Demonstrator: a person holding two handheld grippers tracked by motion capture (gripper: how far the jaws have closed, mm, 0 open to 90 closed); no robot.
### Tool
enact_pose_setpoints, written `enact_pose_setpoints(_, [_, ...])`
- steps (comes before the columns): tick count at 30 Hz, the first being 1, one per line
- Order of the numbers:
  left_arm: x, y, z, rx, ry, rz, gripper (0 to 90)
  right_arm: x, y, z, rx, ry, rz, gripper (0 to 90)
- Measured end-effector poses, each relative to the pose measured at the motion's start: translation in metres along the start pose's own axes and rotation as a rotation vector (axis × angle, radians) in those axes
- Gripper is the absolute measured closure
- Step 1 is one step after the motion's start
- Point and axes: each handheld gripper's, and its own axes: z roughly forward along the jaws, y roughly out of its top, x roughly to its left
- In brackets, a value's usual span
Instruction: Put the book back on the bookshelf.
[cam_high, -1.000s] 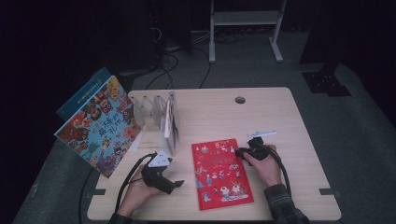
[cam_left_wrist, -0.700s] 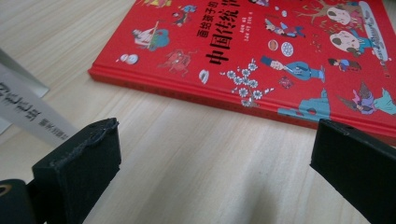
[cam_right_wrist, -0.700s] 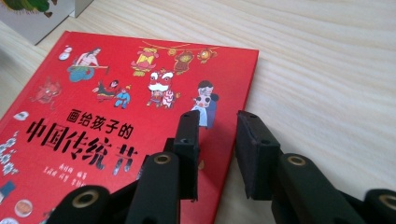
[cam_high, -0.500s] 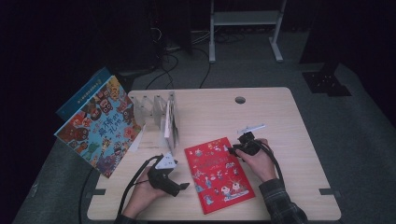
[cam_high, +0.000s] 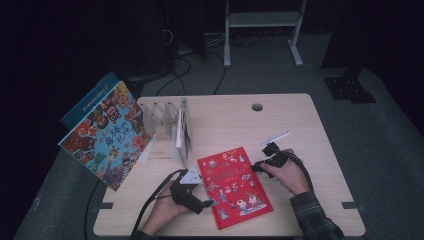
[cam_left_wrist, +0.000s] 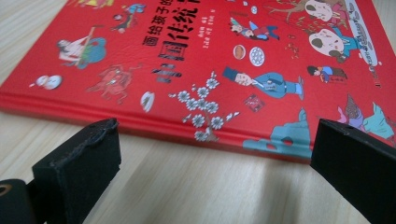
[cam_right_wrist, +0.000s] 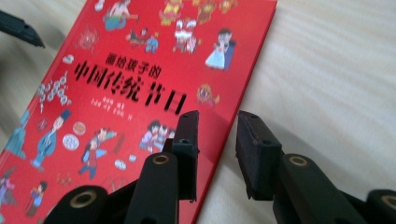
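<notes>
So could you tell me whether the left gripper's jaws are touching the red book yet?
Apart. The left gripper view shows the left gripper open, with bare table between both jaws and the red book's spine.

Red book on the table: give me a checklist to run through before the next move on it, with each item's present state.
1. Red book lies flat on the table, cover up: ok.
2. Left gripper open, jaws wide, facing the book's spine edge with bare table between: ok.
3. Left gripper touching the book: not ok, it stands apart from the edge.
4. Right gripper over the book's opposite long edge, one jaw above the cover, the other above the table: ok.
5. Right gripper pressing on the book: cannot tell; a gap shows between the jaws and the edge is not clamped.
6. Rack of upright books stands apart from the red book: ok.
</notes>
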Motion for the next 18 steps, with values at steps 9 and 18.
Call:
enact_pose_setpoints(9, [-0.0052,0.0042,0.0103,0.012,0.001,0.021,0.1,-0.0041,0.0005,0.0011,0.091,0.057,0.037,73.6])
enact_pose_setpoints(18, [-0.0045,0.0028,0.0103,0.002,0.001,0.024,0.2,-0.0073,0.0014,0.0074,0.14,0.092,0.07,74.1])
